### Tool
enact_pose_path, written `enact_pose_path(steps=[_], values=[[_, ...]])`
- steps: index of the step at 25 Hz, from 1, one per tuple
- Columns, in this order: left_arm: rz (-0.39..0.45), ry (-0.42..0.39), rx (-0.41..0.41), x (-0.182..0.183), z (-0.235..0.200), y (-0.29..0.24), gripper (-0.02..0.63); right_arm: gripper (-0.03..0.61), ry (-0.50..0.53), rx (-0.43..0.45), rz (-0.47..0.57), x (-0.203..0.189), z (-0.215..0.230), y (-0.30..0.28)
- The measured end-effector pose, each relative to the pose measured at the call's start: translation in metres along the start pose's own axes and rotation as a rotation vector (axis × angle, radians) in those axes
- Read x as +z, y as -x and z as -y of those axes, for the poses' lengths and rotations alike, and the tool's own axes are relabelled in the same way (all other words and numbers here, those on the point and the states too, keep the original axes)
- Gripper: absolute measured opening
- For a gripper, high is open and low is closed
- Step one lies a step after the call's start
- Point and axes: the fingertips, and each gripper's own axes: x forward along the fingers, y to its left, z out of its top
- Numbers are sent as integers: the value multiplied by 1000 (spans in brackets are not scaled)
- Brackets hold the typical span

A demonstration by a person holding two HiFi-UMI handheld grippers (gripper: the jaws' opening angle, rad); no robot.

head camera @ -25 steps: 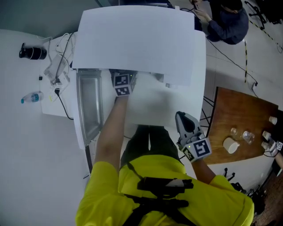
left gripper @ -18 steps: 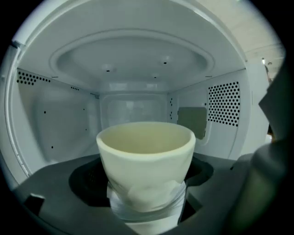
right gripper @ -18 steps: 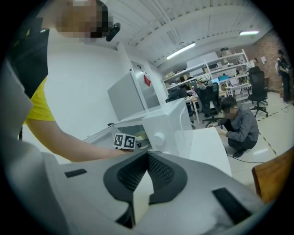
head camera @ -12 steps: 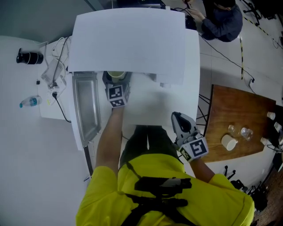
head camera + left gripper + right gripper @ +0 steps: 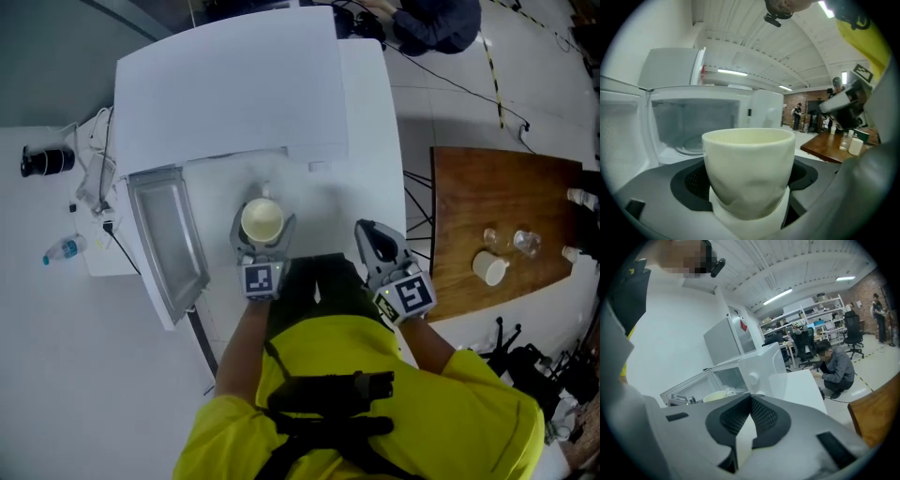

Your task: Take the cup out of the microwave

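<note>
The cream cup [image 5: 262, 221] is out of the microwave [image 5: 225, 89] and sits upright between the jaws of my left gripper [image 5: 262, 231], which is shut on its lower body. In the left gripper view the cup [image 5: 749, 164] fills the middle, with the open microwave cavity [image 5: 693, 129] behind it. The microwave door [image 5: 169, 244] hangs open at the left. My right gripper [image 5: 367, 232] is shut with nothing in it, to the right of the cup, above the white table's [image 5: 370, 141] front edge. From the right gripper view the cup's rim [image 5: 717, 396] shows to the left of the closed jaw tips.
A wooden table [image 5: 487, 206] at the right bears a white cup [image 5: 488, 269] and some glasses [image 5: 511, 242]. A person [image 5: 427, 19] crouches behind the white table. A bottle [image 5: 61, 251], a black object [image 5: 42, 161] and cables [image 5: 94, 178] lie at the left.
My left gripper has drawn back out of the microwave toward me, bringing the cup with it. The right gripper has shifted a little to the left.
</note>
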Motion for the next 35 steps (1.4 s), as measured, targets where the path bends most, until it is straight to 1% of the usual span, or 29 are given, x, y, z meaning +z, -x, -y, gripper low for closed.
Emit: enact_pose_path(steps=[3, 5, 7, 10, 13, 16, 19, 22, 26, 28, 31, 33, 35], values=[[-39, -45, -156, -16, 70, -12, 442, 6, -17, -67, 17, -5, 28, 21], [-48, -65, -247, -26, 111, -26, 442, 5, -28, -113, 27, -10, 45, 37], [-38, -76, -304, -31, 142, -47, 442, 5, -39, -157, 32, -15, 59, 55], [-19, -79, -344, -29, 173, -87, 442, 5, -55, -217, 31, -24, 77, 82], [-22, -64, -351, -21, 190, -123, 443, 5, -78, -269, 34, -28, 88, 103], [-30, -69, -338, -18, 193, -145, 443, 5, -91, -290, 49, -26, 90, 115], [-49, -77, -322, -23, 193, -154, 443, 5, -79, -302, 63, -25, 95, 124], [-67, -82, -315, -30, 193, -157, 443, 5, -104, -310, 67, -22, 98, 125], [-74, -95, -322, -36, 199, -159, 445, 5, -110, -293, 66, -19, 101, 118], [-84, -114, -326, -40, 202, -159, 448, 5, -104, -285, 65, -17, 100, 111], [-104, -96, -312, -43, 198, -153, 459, 5, -82, -273, 69, -9, 97, 103], [-113, -84, -312, -42, 191, -134, 460, 5, -61, -262, 77, 0, 93, 98], [-72, -73, -328, -27, 180, -100, 452, 5, -35, -249, 88, 12, 87, 93]])
